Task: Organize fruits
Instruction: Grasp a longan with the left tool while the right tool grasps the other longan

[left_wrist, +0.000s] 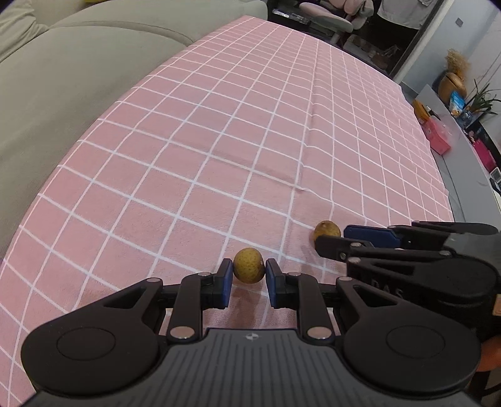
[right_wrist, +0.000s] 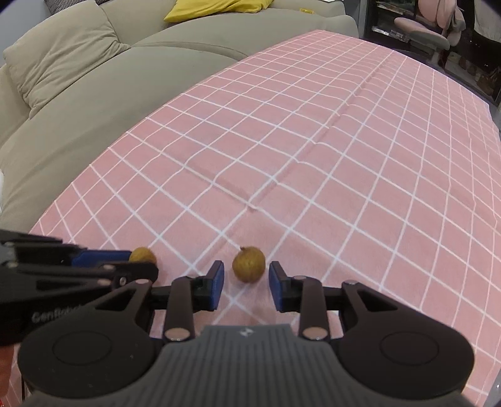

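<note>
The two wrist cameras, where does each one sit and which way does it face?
Left wrist: on the left gripper, angled down at the tablecloth; its pads grip a fruit.
Right wrist: on the right gripper, angled down; a second fruit lies between open jaws.
Shared: both fruits, cloth, sofa; each shows the other gripper.

Pink tablecloth [left_wrist: 250, 131] crossed by a thin white grid. Two small round fruits, one [left_wrist: 249, 265] dull yellow-brown and speckled, the other [right_wrist: 249, 264] the same tan. Black gripper fingers with blue pads [left_wrist: 227, 283]. Grey ribbed housing [left_wrist: 250, 369] below. Beige-grey sofa [right_wrist: 78, 94] with a bright yellow cushion [right_wrist: 216, 7].
</note>
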The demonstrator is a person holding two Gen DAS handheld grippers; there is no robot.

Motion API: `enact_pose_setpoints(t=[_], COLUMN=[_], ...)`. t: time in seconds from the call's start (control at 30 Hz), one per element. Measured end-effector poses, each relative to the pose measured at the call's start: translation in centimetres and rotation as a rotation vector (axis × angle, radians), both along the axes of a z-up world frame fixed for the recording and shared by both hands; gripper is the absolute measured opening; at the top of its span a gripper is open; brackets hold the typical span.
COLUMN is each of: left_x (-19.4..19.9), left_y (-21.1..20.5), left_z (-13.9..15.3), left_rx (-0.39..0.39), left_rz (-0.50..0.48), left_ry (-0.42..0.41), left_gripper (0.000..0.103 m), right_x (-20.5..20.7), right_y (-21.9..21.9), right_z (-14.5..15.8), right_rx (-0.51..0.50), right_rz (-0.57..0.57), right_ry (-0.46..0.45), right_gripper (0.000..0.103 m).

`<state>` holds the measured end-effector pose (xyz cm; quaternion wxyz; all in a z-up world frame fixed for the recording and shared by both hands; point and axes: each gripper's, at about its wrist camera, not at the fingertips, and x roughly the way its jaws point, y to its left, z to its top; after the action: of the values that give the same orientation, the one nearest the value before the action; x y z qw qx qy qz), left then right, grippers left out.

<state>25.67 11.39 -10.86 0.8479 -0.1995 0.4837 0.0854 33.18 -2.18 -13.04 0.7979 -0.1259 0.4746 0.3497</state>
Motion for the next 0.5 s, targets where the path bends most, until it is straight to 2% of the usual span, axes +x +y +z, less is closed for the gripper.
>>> enact_pose_setpoints(t=[0.17,0.23,0.5], left_x=[-0.1,-0.2,-1.5], left_y=[0.1,0.1,0.1], left_z=[0.4,0.5,2.0], left_rx=[-0.018,-0.021,-0.035], left_rz=[0.004,0.004,-0.002], left_ry=[-0.01,-0.012,-0.03], left_gripper=[0.025,0.025,0.025], right_x=[0.2,0.1,-0.9], right_y=[0.9,0.9,0.5], right_z=[-0.3,-0.3,0.8], right_rx=[-0.024,-0.032,-0.039], right_rz=[-0.01,-0.013,-0.028], right_ry=[-0.002,-0.004,-0.008], right_gripper=[0.027,0.019,0.019])
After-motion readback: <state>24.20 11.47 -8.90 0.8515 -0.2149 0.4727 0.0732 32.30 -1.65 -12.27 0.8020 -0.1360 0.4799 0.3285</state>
